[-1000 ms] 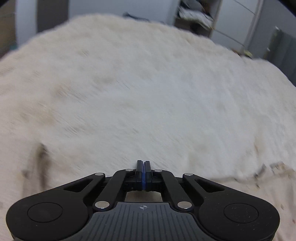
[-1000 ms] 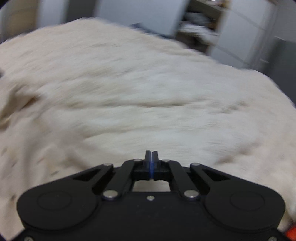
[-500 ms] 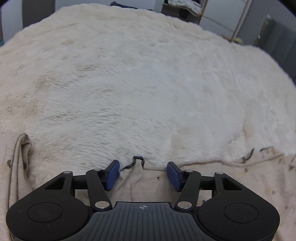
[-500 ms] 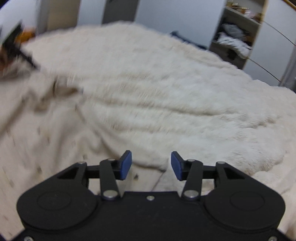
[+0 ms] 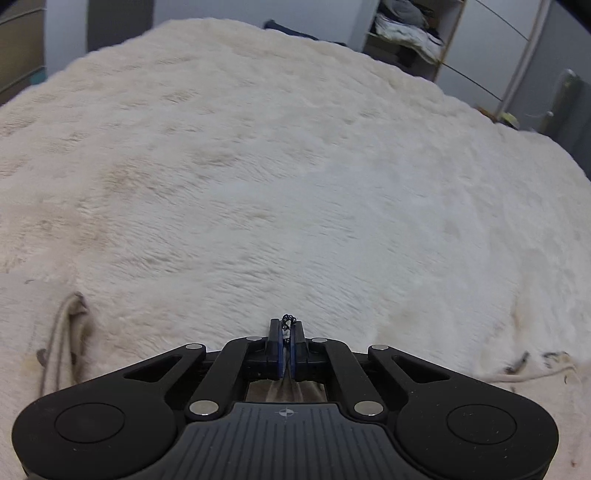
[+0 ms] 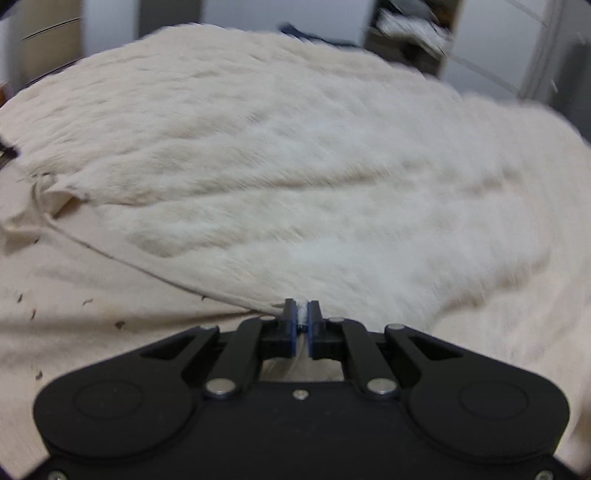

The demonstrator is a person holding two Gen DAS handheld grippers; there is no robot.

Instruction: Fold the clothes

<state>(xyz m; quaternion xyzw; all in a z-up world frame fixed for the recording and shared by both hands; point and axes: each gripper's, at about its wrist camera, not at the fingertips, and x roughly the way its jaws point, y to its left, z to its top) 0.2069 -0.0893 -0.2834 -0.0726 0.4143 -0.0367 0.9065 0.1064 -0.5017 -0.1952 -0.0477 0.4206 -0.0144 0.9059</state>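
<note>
A beige garment [image 5: 26,332] with small dark flecks lies at the near edge of a white fluffy blanket [image 5: 295,177]. My left gripper [image 5: 286,328] is shut on the garment's edge. A short black thread loop [image 5: 288,319] sticks out above its blue pads, and fabric shows under the jaws. In the right wrist view the same garment [image 6: 92,295] spreads to the left, its hem running diagonally across the blanket [image 6: 332,177]. My right gripper [image 6: 302,310] is shut on that hem, with pale cloth pinched between its pads.
An open shelf [image 5: 406,29] stuffed with clothes stands beyond the blanket, with pale wardrobe doors [image 5: 509,55] to its right. A dark blue item [image 5: 291,28] lies at the blanket's far edge. A folded corner of the garment [image 6: 48,192] bunches at the left.
Both grippers were shut a second ago, stood open over the garment's edge half a second ago, and have now closed on it. Both have dipped slightly toward the cloth.
</note>
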